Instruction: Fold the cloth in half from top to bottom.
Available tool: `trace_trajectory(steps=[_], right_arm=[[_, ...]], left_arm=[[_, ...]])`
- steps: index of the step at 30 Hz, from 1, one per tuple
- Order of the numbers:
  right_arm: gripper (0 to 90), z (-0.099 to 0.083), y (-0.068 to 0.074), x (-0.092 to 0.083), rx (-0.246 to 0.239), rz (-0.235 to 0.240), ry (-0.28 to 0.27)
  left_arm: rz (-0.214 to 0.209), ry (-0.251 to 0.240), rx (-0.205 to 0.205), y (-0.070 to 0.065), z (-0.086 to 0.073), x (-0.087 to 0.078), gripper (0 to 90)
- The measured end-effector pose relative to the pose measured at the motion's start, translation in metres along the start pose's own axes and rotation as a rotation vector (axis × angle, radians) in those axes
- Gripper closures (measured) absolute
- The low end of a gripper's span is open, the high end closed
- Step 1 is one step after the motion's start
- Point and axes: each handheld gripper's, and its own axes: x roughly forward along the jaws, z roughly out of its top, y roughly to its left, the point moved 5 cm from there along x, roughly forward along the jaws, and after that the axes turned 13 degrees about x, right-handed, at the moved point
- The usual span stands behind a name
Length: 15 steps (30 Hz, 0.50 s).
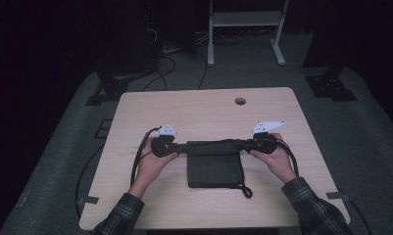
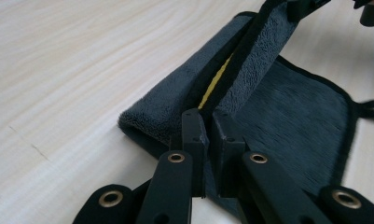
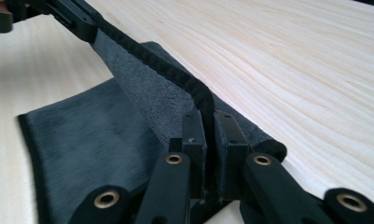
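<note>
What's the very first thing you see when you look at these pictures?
A dark grey towel in the middle of the pale wooden table stands out first. The left gripper and the right gripper each pinch one end of its folded far edge, lifted as a band between them. A yellow strip peeks out inside the fold in the left gripper view.

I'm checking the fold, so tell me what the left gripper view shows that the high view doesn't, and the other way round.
Left gripper view alone: a yellow strip inside the fold of the dark towel, and the towel's fuzzy pile. High view alone: both hands, the left hand and right hand, the plaid sleeves, the whole table with its round hole, and the floor beyond. Both: the towel's raised edge stretched between the left gripper and right gripper, each shut on it, and the towel's loop.
</note>
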Motion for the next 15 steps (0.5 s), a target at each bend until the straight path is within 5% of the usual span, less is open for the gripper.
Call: trace_trajectory(steps=[5, 15], right_arm=[[83.2, -0.007, 0.009, -0.010, -0.004, 0.018, -0.004], [82.8, -0.038, 0.025, -0.015, -0.008, 0.044, 0.060]], left_arm=[[-0.021, -0.006, 0.015, -0.015, 0.000, -0.007, 85.4], [-0.086, 0.067, 0.020, -0.037, -0.022, -0.001, 85.3]])
